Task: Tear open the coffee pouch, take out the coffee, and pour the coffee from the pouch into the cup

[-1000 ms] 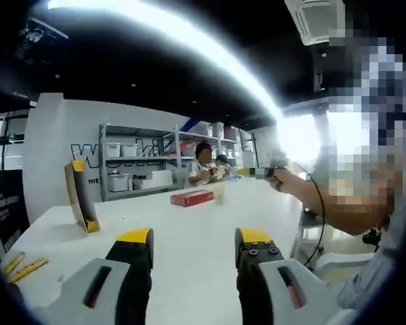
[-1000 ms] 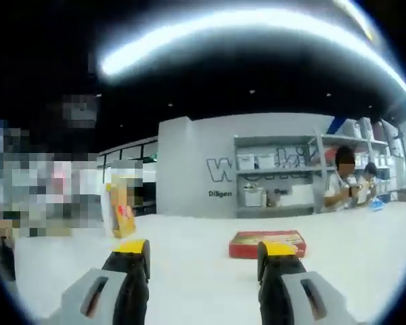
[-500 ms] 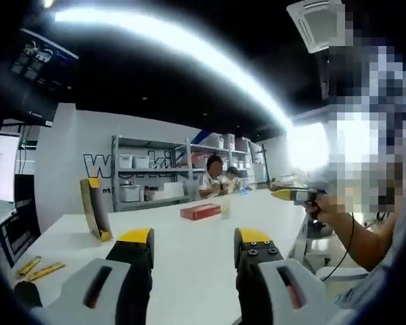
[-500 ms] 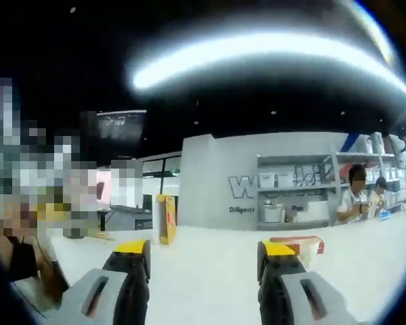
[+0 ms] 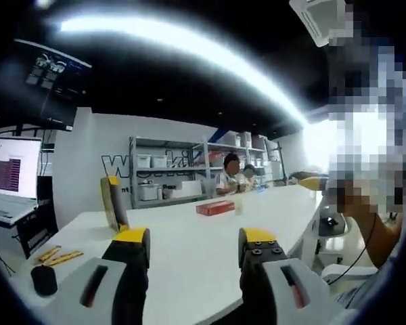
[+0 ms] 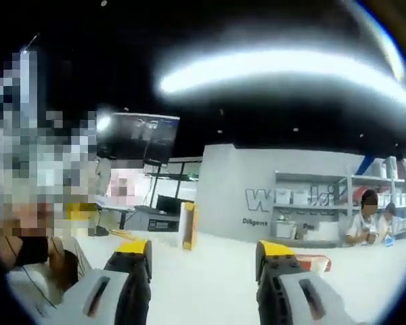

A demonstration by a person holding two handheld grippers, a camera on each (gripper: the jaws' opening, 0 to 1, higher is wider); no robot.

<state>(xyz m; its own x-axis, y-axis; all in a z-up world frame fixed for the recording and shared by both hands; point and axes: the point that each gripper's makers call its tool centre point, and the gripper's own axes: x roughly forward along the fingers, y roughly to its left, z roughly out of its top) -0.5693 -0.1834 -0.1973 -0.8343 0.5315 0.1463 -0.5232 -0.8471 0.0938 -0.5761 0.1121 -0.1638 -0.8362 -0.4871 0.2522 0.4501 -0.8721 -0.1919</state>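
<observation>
A tall yellow and dark coffee pouch (image 5: pixel 111 203) stands upright on the white table (image 5: pixel 189 244), to the left and beyond my left gripper (image 5: pixel 195 247). That gripper is open, its yellow-tipped jaws apart with nothing between them. In the right gripper view the same pouch (image 6: pixel 187 225) stands far ahead, between the jaws of my right gripper (image 6: pixel 204 261), which is open and holds nothing. A small clear cup (image 5: pixel 238 208) sits beside a flat red box (image 5: pixel 215 208) farther down the table. The right gripper (image 5: pixel 311 183) also comes in from the right, held in a hand.
Yellow sachets (image 5: pixel 57 256) and a small black object (image 5: pixel 44 279) lie near the table's left end. A lit screen (image 5: pixel 13 176) stands at far left. Two people (image 5: pixel 240 177) sit at the far end before grey shelves (image 5: pixel 169 176). The red box (image 6: pixel 314 263) lies right of the jaws.
Both cameras have swung left and pulled back, so the pouch and red box now sit farther right in each view. A screen and the black object have come into sight. Both grippers stay open.
</observation>
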